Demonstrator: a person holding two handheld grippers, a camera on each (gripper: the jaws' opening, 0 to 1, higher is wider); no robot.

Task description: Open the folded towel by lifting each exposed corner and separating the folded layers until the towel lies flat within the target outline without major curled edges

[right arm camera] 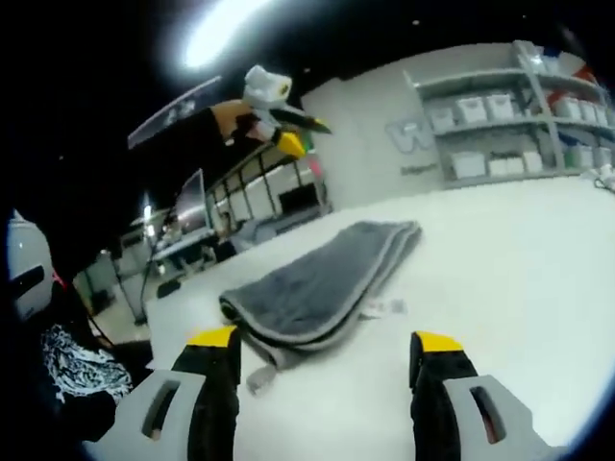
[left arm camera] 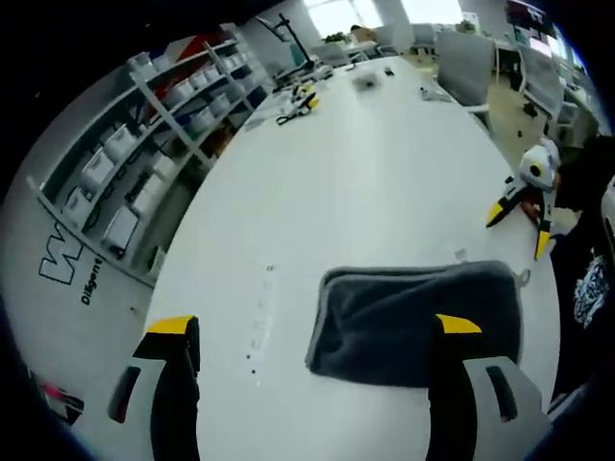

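Towel (left arm camera: 415, 322), dark grey and folded into a thick stack, lies flat on the white desk (left arm camera: 365, 182) near its front edge; in the right gripper view its layered edges (right arm camera: 317, 288) show, with a small label at the side. Left tool (left arm camera: 317, 331) hangs above it, jaws spread wide, the right-hand jaw over the cloth, gripping nothing. Right tool (right arm camera: 322, 346) sits just short of the towel, jaws spread and empty. Shelving (left arm camera: 163, 125) with white bins lines the wall beyond the desk.
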